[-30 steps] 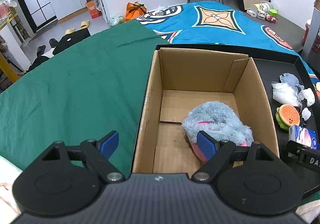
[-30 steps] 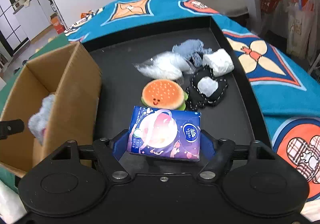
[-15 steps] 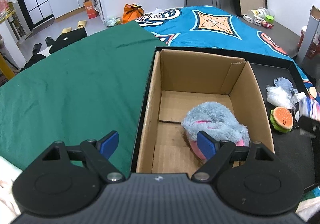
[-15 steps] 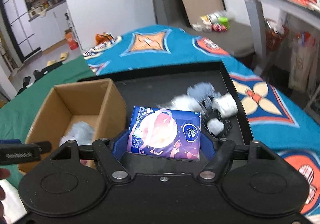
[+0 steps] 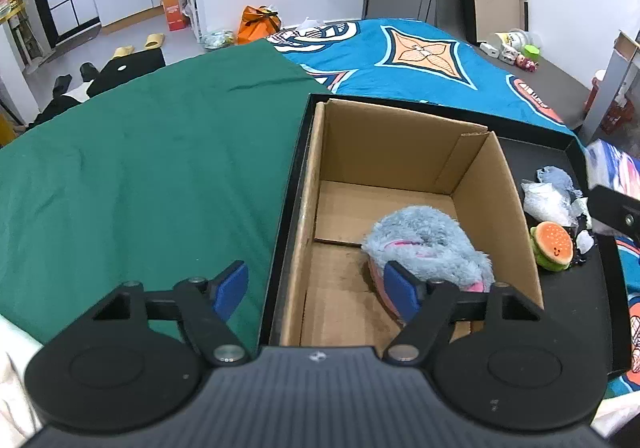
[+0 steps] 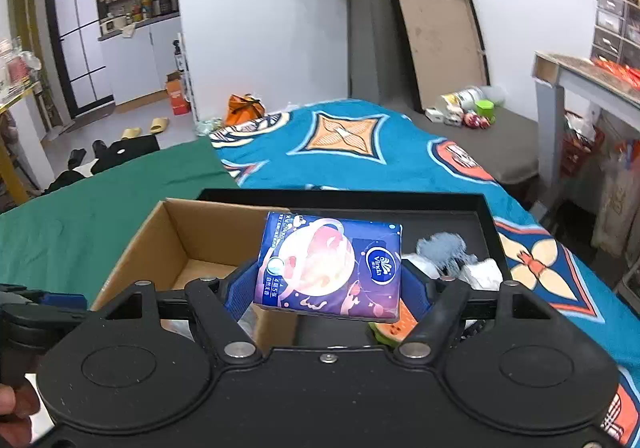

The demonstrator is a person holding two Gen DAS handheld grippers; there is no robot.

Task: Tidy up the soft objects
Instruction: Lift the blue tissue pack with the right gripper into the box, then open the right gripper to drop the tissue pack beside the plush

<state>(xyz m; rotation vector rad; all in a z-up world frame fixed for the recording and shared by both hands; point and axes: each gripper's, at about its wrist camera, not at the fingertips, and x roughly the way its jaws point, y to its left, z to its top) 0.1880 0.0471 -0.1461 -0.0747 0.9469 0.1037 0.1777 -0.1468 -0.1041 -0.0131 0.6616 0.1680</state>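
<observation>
Lifted: tissue pack (image 6: 328, 264), R fingers (image 6: 329, 290) clamped | L fingers (image 5: 316, 290) narrowing, empty | box (image 5: 496, 168) rim clear

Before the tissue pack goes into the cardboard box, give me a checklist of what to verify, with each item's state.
1. Right gripper clamps the tissue pack: ok.
2. Pack lifted off the black tray: ok.
3. Cardboard box open, floor space beside the grey plush: ok.
4. Left gripper empty; its jaws have just been closing, nothing between them: ok.
5. Left gripper low at the box's near edge, clear of the drop path: cannot tell.
</observation>
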